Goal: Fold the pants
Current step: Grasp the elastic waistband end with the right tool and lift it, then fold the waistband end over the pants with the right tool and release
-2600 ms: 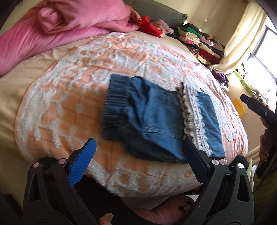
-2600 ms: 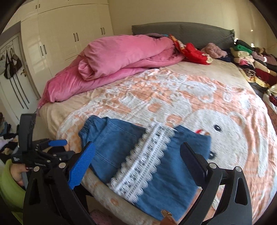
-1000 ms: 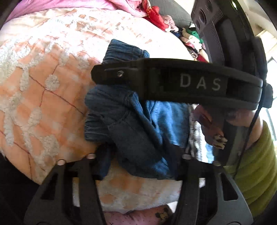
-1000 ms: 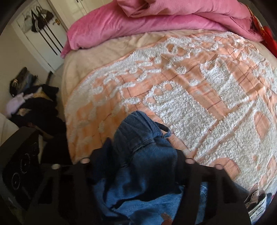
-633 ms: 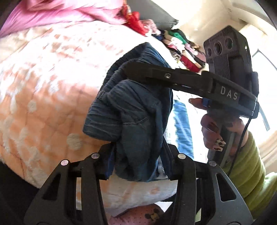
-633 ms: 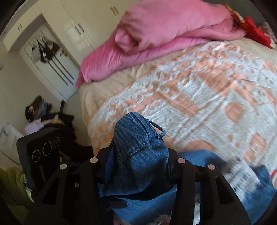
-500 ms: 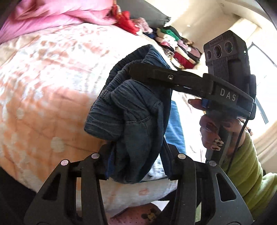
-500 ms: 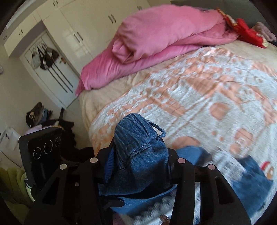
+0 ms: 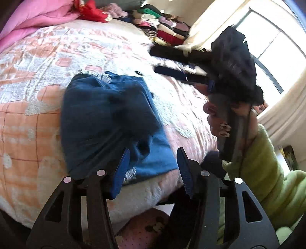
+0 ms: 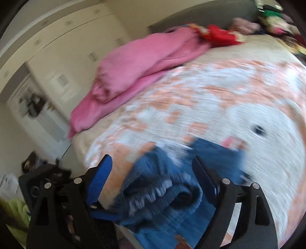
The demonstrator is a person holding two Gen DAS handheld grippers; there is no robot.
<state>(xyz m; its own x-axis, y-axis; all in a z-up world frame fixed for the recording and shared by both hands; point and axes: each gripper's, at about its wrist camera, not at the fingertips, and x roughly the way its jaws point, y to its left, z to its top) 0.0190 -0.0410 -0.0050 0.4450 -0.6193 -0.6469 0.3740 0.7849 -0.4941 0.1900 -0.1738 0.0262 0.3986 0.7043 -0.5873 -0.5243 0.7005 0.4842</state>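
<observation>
The blue denim pants (image 9: 107,122) with a white lace trim lie folded over in a bundle near the front edge of the bed (image 9: 38,63). My left gripper (image 9: 153,168) is open and empty just in front of the bundle. My right gripper (image 9: 153,60) shows in the left wrist view, held up to the right above the bed, fingers apart. In the blurred right wrist view the right gripper (image 10: 151,172) is open just above the pants' gathered waistband (image 10: 162,197).
A pink duvet (image 10: 137,63) lies heaped at the bed's far left. Stacked folded clothes (image 9: 162,28) line the far side by the window. Red cloth (image 9: 89,9) lies near the headboard. Wardrobe doors (image 10: 57,67) stand left of the bed.
Both grippers held the pants' waistband lifted; now both have opened and let go, and the pants lie folded over on the bed. The right gripper has pulled up and away.
</observation>
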